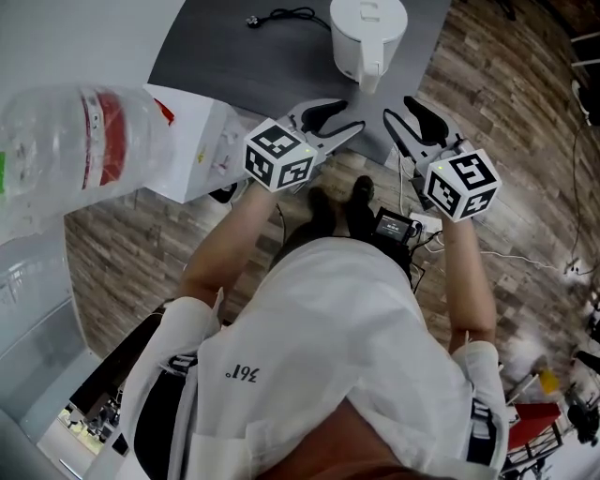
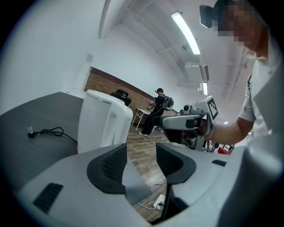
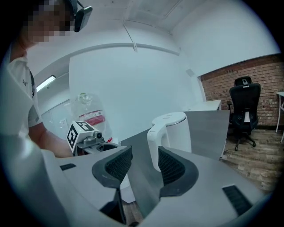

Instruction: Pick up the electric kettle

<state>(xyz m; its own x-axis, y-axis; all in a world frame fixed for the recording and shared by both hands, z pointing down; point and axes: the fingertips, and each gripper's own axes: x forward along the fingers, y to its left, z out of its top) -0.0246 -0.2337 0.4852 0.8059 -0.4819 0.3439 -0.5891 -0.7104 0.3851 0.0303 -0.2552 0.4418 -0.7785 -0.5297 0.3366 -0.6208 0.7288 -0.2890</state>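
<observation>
Left gripper [image 1: 339,118]: jaws spread, nothing between them. Right gripper [image 1: 401,111]: jaws likewise spread wide and empty. Both are held out over the near edge of the dark desk [image 1: 253,58], near each other but apart. The white electric kettle [image 1: 367,37] stands upright on the desk, ahead of both grippers and clear of each, its handle turned toward them. In the left gripper view the kettle [image 2: 104,122] lies ahead, off to the outer side of the left-hand jaw. In the right gripper view its handle [image 3: 154,142] shows just beyond the gap between the jaws. A black power cord [image 1: 281,16] lies on the desk farther off, beyond the left gripper.
</observation>
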